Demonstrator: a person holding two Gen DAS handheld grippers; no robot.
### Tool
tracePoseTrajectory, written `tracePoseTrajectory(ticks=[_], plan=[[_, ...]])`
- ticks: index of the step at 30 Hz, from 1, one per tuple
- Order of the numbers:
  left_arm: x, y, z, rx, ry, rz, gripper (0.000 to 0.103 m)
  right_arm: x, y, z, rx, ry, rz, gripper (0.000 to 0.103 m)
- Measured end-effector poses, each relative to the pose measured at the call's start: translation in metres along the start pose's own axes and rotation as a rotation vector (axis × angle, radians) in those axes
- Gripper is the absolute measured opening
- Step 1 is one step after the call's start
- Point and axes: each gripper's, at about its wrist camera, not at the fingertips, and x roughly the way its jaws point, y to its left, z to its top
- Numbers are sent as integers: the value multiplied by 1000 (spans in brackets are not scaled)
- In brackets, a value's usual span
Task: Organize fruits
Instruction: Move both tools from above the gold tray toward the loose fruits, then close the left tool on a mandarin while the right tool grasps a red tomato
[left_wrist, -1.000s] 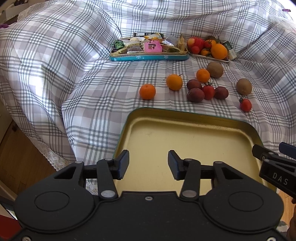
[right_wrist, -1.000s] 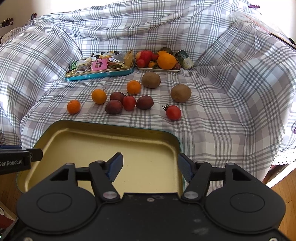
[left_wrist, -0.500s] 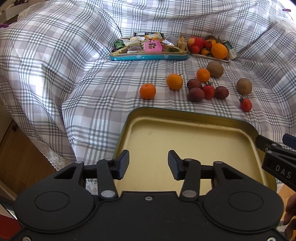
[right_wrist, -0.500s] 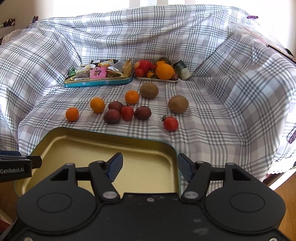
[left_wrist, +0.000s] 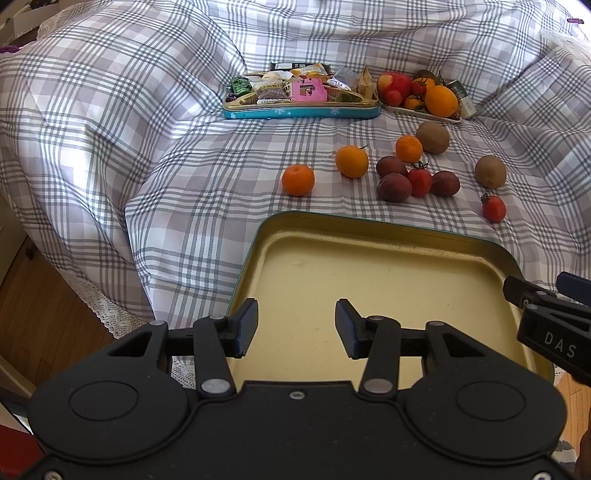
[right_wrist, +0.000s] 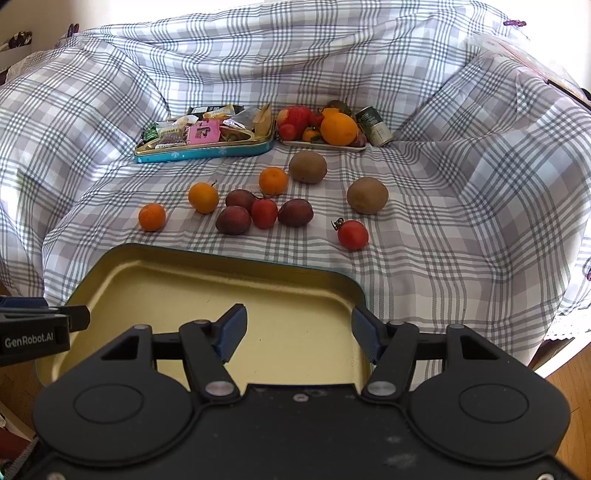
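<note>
A: Start with the big things. The checked bedspread carries everything. Just under both tools sits the empty gold tray. Nothing is in it yet.

B: The right tool has just been closing a little, but it's still gaping with nothing between the pads. The left tool gapes empty too.

A: Ahead of the right tool, the kiwi comes first, I'd say, then the plums, and the loose tomato last. Squeeze that one gently.
</note>
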Motion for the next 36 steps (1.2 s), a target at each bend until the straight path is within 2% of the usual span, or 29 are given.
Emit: tracePoseTrajectory(ticks=[7,10,19,24,28,33,36], plan=[[2,1,1,-3,10,-5,54,2,1,0,-21,14,25,53],[2,3,1,-7,17,-24,48,1,3,1,-25,-9,29,53],[12,9,12,-38,31,-64,48,5,-8,13,66,-71,28,53],[22,12,27,-41,24,-68,48,19,-18,23,118,-55,42,53],[32,10,38,-29,5,-55,48,33,-22,33,110,-56,12,53],[52,8,53,-11,30,-54,48,56,-30,44,117,-1,-2,53],[64,7,61,-7,40,-56,48,67,-35,49,134,-10,-13,52]])
